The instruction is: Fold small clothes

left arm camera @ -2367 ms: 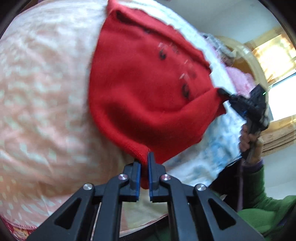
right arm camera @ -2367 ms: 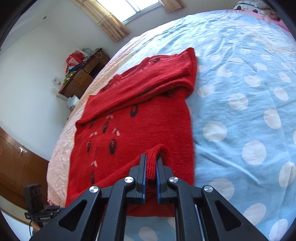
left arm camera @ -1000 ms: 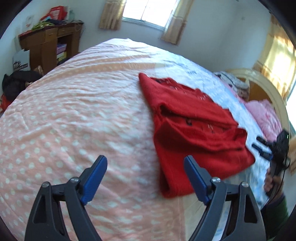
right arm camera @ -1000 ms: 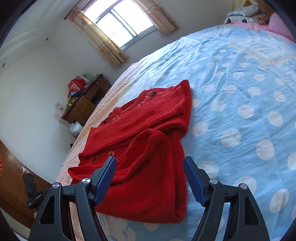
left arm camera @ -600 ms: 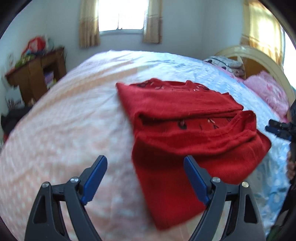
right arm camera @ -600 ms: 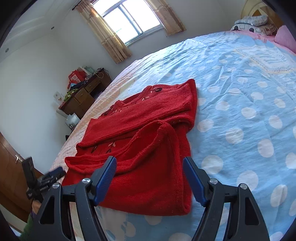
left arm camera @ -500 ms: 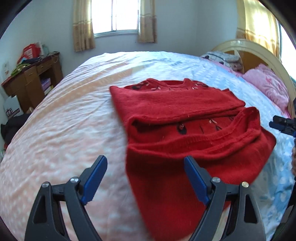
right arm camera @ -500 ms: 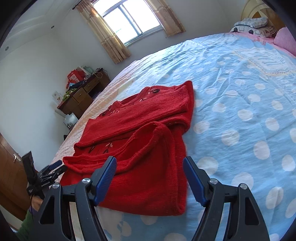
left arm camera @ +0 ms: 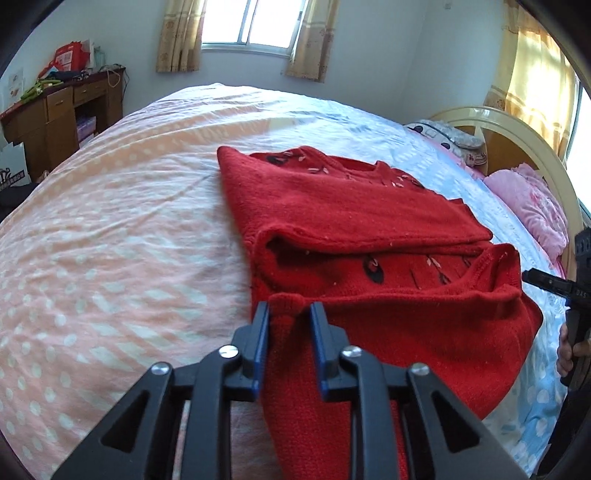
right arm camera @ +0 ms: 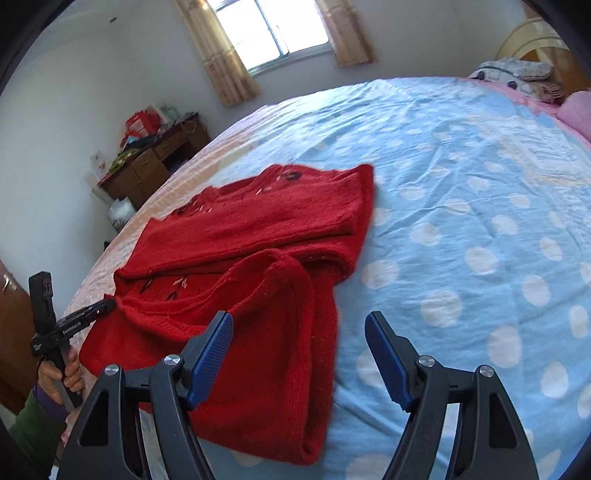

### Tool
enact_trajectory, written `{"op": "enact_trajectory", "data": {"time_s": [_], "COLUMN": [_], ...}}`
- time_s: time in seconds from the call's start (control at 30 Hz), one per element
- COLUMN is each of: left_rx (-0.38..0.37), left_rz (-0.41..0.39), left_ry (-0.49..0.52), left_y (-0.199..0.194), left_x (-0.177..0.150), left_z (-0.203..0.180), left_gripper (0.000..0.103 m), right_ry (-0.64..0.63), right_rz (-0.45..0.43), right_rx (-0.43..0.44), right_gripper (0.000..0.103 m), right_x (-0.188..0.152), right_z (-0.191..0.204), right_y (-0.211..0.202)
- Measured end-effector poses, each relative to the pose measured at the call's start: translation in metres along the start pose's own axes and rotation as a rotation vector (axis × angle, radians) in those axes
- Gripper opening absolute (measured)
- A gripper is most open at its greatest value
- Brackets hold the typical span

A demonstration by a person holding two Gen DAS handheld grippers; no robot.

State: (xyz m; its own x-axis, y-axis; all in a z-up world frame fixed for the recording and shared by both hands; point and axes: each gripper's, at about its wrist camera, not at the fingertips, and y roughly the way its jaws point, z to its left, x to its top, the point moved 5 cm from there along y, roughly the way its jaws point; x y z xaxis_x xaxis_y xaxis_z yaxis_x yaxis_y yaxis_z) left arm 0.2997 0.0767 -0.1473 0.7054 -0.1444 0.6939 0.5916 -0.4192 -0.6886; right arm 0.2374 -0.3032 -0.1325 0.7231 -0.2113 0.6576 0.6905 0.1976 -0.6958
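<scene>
Each camera rides its own tongs, looking forward and down along the fingers, close above the bed (left arm camera: 110,229). The left view faces across the red sweater (left arm camera: 354,221) toward the headboard side; the right faces it from the opposite edge. Both share sweater, window (right arm camera: 273,33) and desk (right arm camera: 155,162).

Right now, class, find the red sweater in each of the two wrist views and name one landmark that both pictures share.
Left wrist view: the red sweater fills the centre and lower right, its near edge between the left gripper fingers.
Right wrist view: the red sweater lies centre-left on the bed, ahead and left of the open right gripper.
Shared landmark: the curtained window on the far wall.
</scene>
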Motion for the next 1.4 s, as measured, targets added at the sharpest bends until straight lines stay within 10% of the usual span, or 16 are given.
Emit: {"op": "enact_trajectory", "data": {"time_s": [0.17, 0.3, 0.47, 0.97, 1.4], "left_rx": [-0.001, 0.012, -0.008, -0.060, -0.012], "left_rz": [-0.002, -0.006, -0.019, -0.141, -0.139], "left_ry": [0.030, 0.058, 0.026, -0.064, -0.206], "left_y": [0.005, 0.007, 0.004, -0.043, 0.020], "left_x": [0.000, -0.002, -0.002, 0.048, 0.146], "left_z": [-0.010, -0.015, -0.015, -0.028, 0.002], "left_gripper": [0.048, 0.027, 0.012, 0.011, 0.011], "right_ry": [-0.092, -0.126, -0.228, -0.037, 0.066], "right_rz": [0.014, 0.058, 0.076, -0.145, -0.158], "right_rx": [-0.030, 0.002, -0.029, 0.092, 0.101], "right_gripper": [0.075, 0.073, 0.014, 0.012, 0.012], "right_x": [0.009, 0.010, 0.005, 0.046, 0.157], "right_z": [0.014, 0.023, 0.038, 0.046, 0.024], "right_y": [0.022, 0.042, 0.049, -0.054, 0.021]}}
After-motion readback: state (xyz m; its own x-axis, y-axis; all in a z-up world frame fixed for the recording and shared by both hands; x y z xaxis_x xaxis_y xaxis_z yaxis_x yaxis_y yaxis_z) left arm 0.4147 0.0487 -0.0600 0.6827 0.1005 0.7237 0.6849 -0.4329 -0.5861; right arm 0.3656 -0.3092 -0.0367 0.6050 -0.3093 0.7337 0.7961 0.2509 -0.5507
